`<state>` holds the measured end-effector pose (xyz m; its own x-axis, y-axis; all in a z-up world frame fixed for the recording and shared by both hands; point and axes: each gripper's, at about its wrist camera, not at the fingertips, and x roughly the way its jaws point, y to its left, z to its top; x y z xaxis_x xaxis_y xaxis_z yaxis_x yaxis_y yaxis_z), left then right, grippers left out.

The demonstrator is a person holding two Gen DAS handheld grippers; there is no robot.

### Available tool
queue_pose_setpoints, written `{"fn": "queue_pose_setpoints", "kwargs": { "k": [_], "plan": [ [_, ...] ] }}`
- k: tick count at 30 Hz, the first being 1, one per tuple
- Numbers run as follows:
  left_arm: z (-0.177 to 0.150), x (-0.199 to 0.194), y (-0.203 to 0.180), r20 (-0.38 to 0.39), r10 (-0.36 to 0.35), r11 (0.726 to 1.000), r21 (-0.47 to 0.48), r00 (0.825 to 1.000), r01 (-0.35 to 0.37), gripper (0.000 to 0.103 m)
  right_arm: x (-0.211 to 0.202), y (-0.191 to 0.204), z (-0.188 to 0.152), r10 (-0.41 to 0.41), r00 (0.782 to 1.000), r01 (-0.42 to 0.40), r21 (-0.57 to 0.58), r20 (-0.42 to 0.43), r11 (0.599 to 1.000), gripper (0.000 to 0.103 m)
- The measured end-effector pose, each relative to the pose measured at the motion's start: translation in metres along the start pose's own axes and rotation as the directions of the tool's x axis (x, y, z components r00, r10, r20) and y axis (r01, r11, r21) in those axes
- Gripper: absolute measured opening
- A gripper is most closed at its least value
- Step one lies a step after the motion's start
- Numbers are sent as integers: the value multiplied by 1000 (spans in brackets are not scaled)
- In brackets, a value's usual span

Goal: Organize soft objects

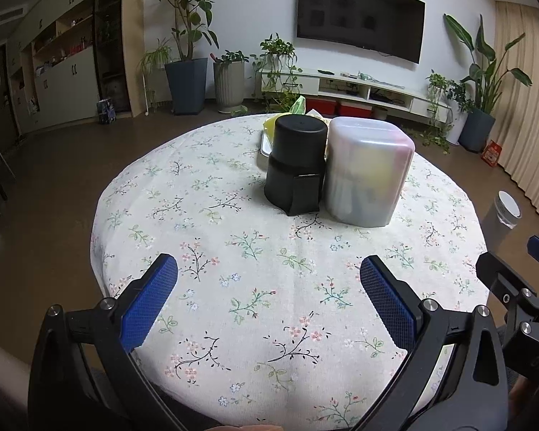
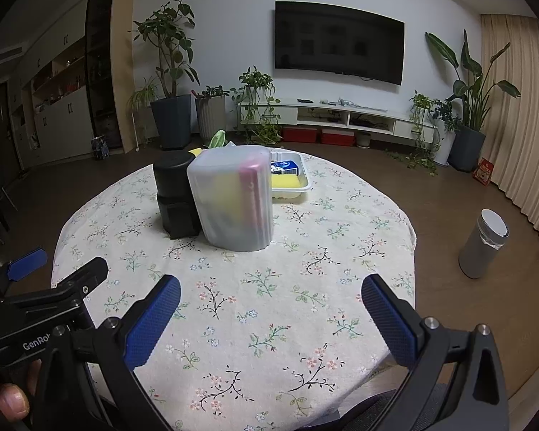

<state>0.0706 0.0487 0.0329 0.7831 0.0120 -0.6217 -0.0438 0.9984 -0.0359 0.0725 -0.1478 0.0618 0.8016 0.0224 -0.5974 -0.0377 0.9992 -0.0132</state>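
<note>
Left wrist view shows my left gripper (image 1: pixel 268 280) with fingers spread wide over the round floral tablecloth (image 1: pixel 255 287), holding nothing. My right gripper (image 2: pixel 271 298) hovers likewise, fingers apart. Ahead stand a black cylindrical container (image 1: pixel 296 165) touching a translucent frosted plastic box (image 2: pixel 233 201); behind them a white tray (image 2: pixel 300 179) holds a yellow sponge (image 2: pixel 285 180).

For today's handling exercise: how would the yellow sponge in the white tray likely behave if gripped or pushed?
The yellow sponge looks porous, so it would probably squash between fingers and feel light. Flat-sided in the white tray, it seems unlikely to roll.
</note>
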Motion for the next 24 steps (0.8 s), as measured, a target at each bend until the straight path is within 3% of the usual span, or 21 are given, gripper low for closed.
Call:
{"fn": "queue_pose_setpoints", "kwargs": {
  "k": [10, 24],
  "plan": [
    [1, -2, 0, 9, 27, 1000, 6, 1000, -27, 103, 0, -4, -2, -11, 1000, 11, 13, -8, 1000, 103],
    [1, -1, -2, 2, 13, 1000, 9, 1000, -13, 103, 0, -4, -2, -12, 1000, 12, 13, -10, 1000, 103]
  ]
}}
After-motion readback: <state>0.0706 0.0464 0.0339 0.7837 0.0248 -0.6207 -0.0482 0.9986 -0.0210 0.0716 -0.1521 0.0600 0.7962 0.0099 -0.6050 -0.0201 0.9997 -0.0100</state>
